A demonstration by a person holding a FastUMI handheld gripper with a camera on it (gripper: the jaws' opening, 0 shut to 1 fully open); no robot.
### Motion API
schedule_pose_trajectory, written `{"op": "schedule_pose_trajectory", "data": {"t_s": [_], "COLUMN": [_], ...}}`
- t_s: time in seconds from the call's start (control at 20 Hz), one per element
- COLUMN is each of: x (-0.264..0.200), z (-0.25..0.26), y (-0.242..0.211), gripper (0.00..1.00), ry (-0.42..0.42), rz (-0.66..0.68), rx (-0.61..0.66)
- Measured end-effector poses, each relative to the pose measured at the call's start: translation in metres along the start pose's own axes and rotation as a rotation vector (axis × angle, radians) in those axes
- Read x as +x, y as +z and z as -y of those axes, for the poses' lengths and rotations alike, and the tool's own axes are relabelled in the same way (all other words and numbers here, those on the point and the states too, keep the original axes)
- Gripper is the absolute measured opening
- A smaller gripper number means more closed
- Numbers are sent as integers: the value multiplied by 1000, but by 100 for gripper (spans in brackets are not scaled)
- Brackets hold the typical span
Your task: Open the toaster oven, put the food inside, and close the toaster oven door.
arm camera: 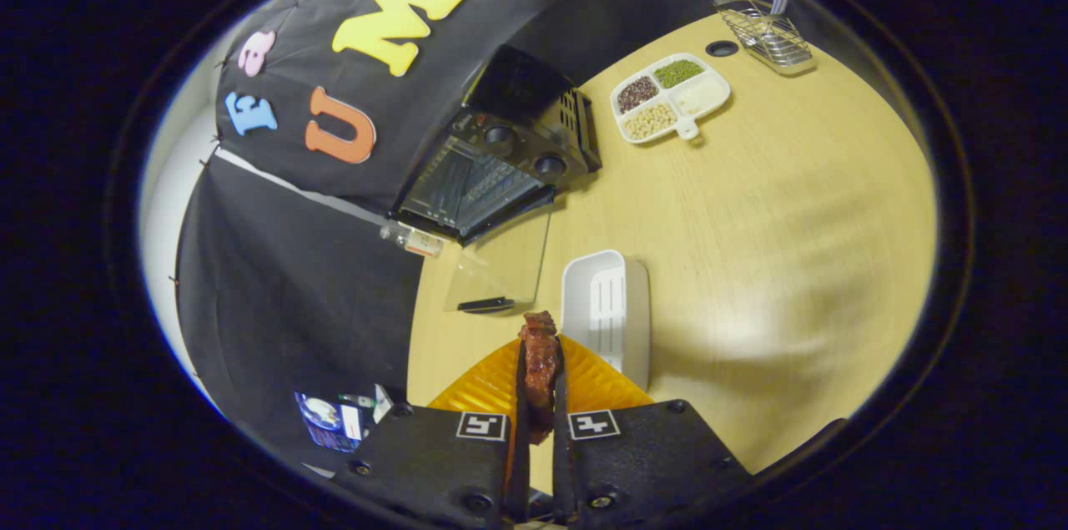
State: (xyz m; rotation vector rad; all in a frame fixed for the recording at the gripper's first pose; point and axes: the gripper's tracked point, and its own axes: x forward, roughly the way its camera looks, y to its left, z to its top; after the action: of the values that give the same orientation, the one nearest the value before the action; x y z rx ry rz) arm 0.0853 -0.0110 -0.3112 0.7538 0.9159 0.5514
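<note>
The gripper (540, 380) has both fingers pressed on a piece of meat (540, 367), which stands between them above a ribbed plate (596, 384) on the table (776, 213). Just ahead of the fingers at 1 o'clock lies a rectangular tray (607, 305), touching the plate's far edge. At 11 o'clock from the meat the toaster oven (492, 159) stands against the booth wall, and its glass door (501, 267) is folded down flat toward the fingers, with the handle (486, 305) at its near end. Beyond the tray at 1 o'clock sits a divided dish (672, 96) holding beans and grains in its four compartments. Farther at 1 o'clock, past the dish, rests a wire rack (766, 33), with a round table hole (722, 48) just left of it.
</note>
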Motion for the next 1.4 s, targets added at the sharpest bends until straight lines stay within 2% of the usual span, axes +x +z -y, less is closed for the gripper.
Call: {"op": "schedule_pose_trajectory", "data": {"t_s": [0.2, 0.55, 0.85, 1.2, 1.4], "x": [21, 97, 170, 229, 253], "z": [-38, -109, -147, -140, -127], "y": [9, 18, 26, 56, 91], "gripper": [14, 14, 14, 14, 14], "ry": [-1, 172, 213, 113, 72], "rz": [134, 364, 458, 553, 639], "rx": [137, 427, 560, 599, 624]}}
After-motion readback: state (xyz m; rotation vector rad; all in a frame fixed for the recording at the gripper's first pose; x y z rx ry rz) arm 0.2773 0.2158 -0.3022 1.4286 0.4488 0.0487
